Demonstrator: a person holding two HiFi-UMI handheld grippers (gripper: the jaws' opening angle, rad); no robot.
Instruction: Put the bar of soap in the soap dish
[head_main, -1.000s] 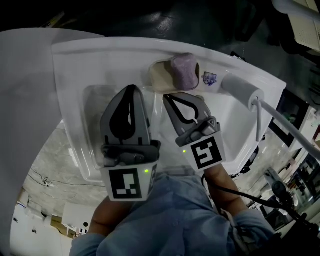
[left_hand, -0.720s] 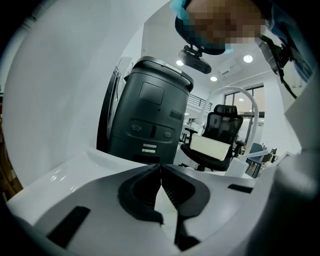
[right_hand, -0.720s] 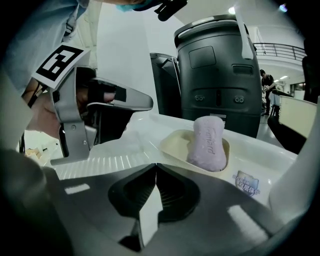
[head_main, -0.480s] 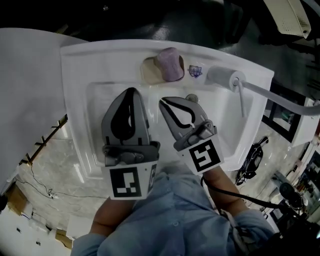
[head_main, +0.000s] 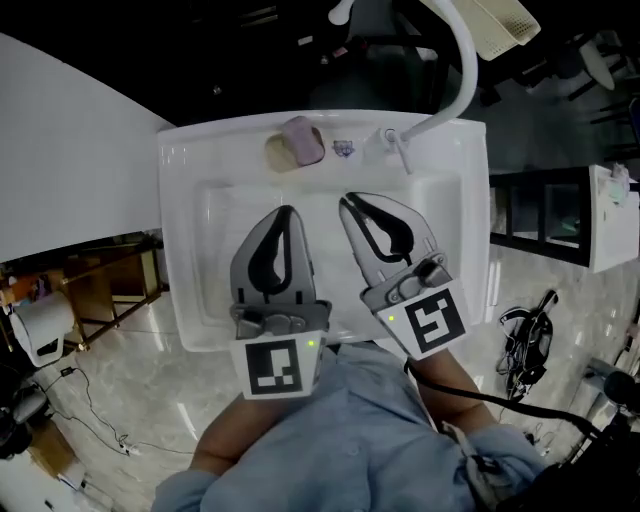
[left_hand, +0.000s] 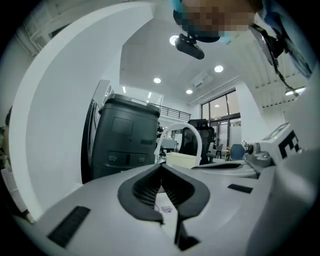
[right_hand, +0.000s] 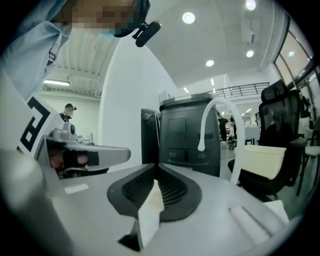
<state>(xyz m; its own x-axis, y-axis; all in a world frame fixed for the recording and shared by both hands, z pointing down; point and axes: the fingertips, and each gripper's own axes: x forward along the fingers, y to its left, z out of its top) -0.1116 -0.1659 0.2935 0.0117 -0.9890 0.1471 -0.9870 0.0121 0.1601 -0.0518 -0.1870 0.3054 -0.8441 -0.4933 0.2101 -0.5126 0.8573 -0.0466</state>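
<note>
Starting at the left: holds the left tool (head_main: 285, 212) over the sink (head_main: 180, 260), jaws pressed together on nothing. Little to go wrong on this side, short of swinging wide into the sink's left rim.

Farther off, on the far rim, shows the soap dish (head_main: 271, 152) with the bar of soap (head_main: 303, 140) already in it, lying toward the dish's right end. Hard to tell how squarely, perhaps propped on the edge. Looks like a finished job, so mostly a matter of not undoing it. Reaching back in and nudging a slick bar could send it out of a shallow dish and down into the basin.

To the right, holds the right tool (head_main: 347, 200) nearer than the dish and well apart from it. Jaws a sliver apart, having just been easing open, with nothing between them. Could clip the soap if pushed toward the far rim.

Rightmost, mind the white curved tap (head_main: 462, 70). Arcs over the sink's far right corner and could catch a tool swung that way.
</note>
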